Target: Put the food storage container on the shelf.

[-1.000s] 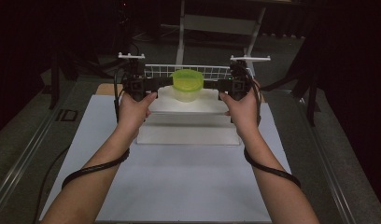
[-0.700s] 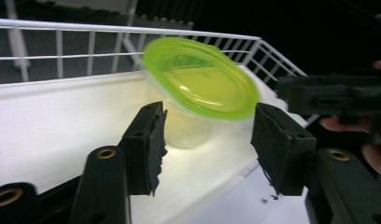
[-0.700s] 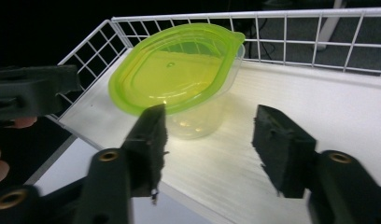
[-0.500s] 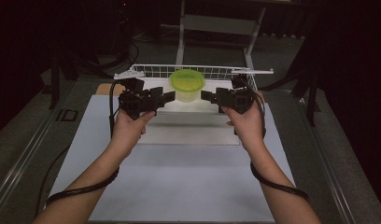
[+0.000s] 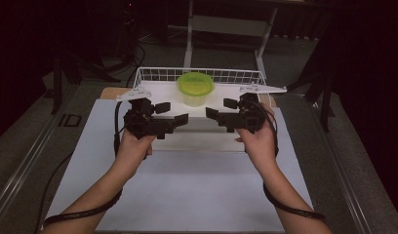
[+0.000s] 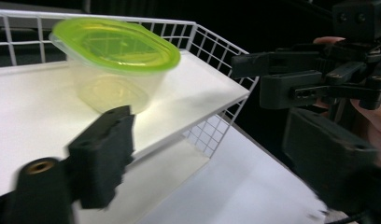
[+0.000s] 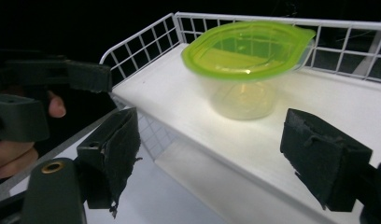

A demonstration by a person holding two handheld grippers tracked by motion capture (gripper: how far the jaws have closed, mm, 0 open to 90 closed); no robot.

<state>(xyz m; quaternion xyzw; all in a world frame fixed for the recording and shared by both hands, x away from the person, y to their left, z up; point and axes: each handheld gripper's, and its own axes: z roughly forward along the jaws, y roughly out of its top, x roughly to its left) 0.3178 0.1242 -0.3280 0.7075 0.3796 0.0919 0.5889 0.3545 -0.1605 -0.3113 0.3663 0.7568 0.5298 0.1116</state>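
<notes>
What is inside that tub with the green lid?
The tub looks empty through its clear wall in both gripper views. The closed green lid blurs the top, so a thin film there could go unseen.

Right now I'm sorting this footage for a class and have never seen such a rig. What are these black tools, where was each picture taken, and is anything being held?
A person holds two hand tools, each with two black jaws. From above, the left gripper and right gripper face each other, both open and holding nothing. The other two pictures come from cameras riding on the grippers, looking along their padded jaws. On the white wire-edged shelf stands a clear plastic tub with a lime-green lid, closed and untouched, seen close in the left gripper view and the right gripper view. The shelf sits on a pale table mat.
</notes>
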